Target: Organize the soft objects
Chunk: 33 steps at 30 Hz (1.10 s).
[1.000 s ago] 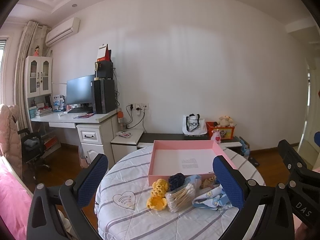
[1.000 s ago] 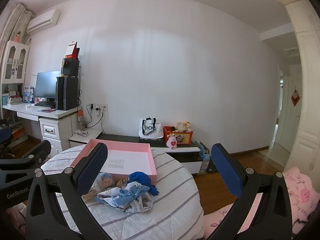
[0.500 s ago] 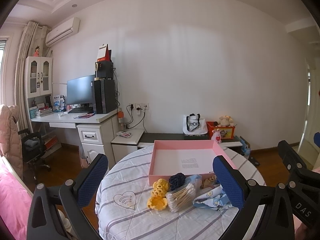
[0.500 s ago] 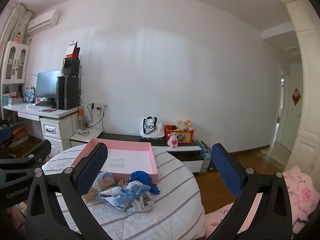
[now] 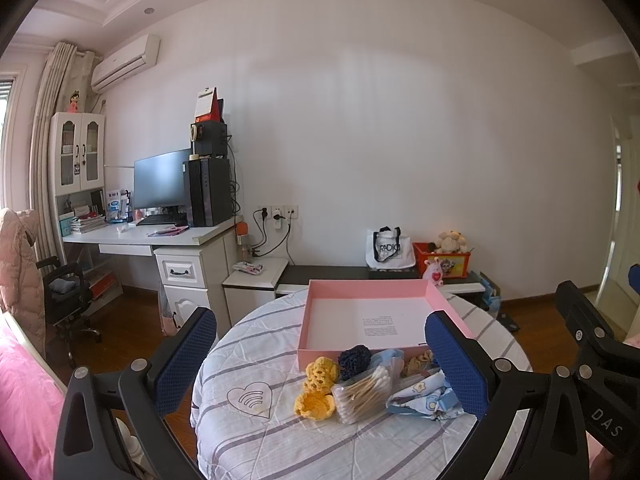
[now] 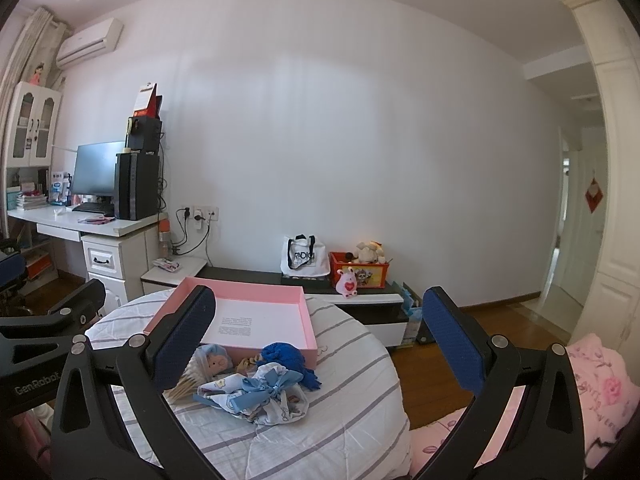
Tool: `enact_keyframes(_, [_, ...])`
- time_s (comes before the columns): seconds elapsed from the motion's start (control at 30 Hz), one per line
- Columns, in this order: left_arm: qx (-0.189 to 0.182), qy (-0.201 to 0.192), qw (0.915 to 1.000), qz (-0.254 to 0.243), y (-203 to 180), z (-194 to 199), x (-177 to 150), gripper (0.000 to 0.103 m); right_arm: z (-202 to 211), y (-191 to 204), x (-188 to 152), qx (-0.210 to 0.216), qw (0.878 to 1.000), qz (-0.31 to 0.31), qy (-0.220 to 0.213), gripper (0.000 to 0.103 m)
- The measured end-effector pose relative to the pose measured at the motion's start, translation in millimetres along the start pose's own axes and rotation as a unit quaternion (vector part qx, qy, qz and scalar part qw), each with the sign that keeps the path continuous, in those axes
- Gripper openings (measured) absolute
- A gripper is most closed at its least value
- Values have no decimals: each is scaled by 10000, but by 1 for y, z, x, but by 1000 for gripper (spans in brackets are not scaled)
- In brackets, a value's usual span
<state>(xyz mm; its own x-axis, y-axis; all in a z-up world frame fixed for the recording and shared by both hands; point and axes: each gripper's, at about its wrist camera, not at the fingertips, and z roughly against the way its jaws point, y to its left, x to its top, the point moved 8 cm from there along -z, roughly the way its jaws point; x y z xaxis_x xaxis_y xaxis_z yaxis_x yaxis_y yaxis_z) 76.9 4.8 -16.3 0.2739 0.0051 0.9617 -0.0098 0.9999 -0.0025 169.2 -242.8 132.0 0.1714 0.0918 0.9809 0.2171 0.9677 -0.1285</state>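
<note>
While nothing on the worktop (image 5: 248, 364) shifts across the last second, both views show only a slight forward creep toward the pile, so no grasp has begun and the task looks to be at its very start.

Left to right in the left wrist view: left gripper (image 5: 320, 364) hovers above the near edge of the round, stripe-quilted worktop, pads wide apart, holding nothing. Yellow crochet pieces (image 5: 316, 390) lie leftmost, touching a clear bag of cotton swabs (image 5: 366, 390). A dark blue crochet ball (image 5: 354, 360) sits just behind, against the front wall of the pink box (image 5: 400, 286), which is empty apart from a printed sheet on its floor. Right of the swabs comes the white-and-blue printed cloth bundle (image 5: 424, 398).

Right wrist view: right gripper (image 6: 320, 346) also spread wide, empty, still raised over the worktop. A small blue-haired doll (image 6: 216, 360) lies behind the left pad, and a bright blue knit piece (image 6: 292, 360) rests against the box front.

All the soft things remain outside the box; judging by this, every placement is still ahead, and the cloth bundle is nearest for the right gripper.
</note>
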Motion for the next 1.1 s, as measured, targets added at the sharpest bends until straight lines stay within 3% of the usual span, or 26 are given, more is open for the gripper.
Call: enact_keyframes(1.1, [31,45,10000,-21,-1,1,-1,101,-1,1,-1,-2,10000,12,8,103])
